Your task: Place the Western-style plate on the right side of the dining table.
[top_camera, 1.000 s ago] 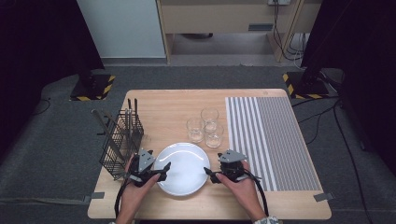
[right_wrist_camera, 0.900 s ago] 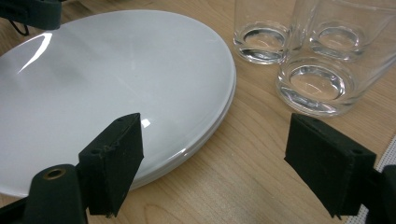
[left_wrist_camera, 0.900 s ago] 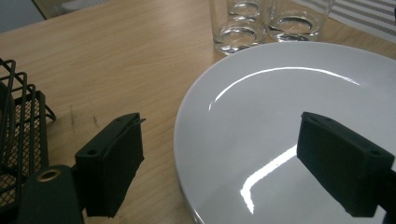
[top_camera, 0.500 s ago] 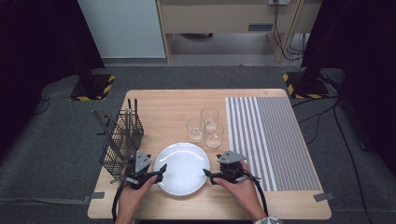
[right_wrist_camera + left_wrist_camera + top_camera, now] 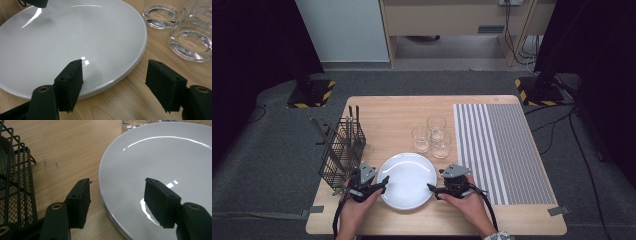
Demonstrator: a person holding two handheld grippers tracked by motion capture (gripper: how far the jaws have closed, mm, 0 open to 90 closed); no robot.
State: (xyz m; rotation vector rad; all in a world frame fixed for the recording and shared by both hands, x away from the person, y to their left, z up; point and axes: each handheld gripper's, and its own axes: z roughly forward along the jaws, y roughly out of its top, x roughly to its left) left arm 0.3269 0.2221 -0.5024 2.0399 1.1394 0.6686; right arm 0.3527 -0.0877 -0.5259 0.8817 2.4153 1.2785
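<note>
A white plate [image 5: 407, 180] lies on the wooden table [image 5: 397, 110] near its front edge. My left gripper [image 5: 383, 186] is at the plate's left rim and my right gripper [image 5: 432, 191] at its right rim. In the left gripper view the plate [image 5: 160, 157] has its rim between the jaws of the left gripper [image 5: 117, 195], one over the wood and one over the plate. In the right gripper view the right gripper [image 5: 116, 82] straddles the plate [image 5: 75, 37] the same way. Both pairs of jaws have just been closing, and no pad presses on the rim.
Three clear glasses [image 5: 432, 136] stand just behind the plate, close to the right gripper's jaw [image 5: 192, 42]. A black wire basket [image 5: 343, 150] stands left of the left gripper [image 5: 15, 185]. A striped mat [image 5: 499, 150] covers the table's right part.
Both grippers' jaws stand narrower around the plate's rim than before. The hands and the plate have hardly moved.
</note>
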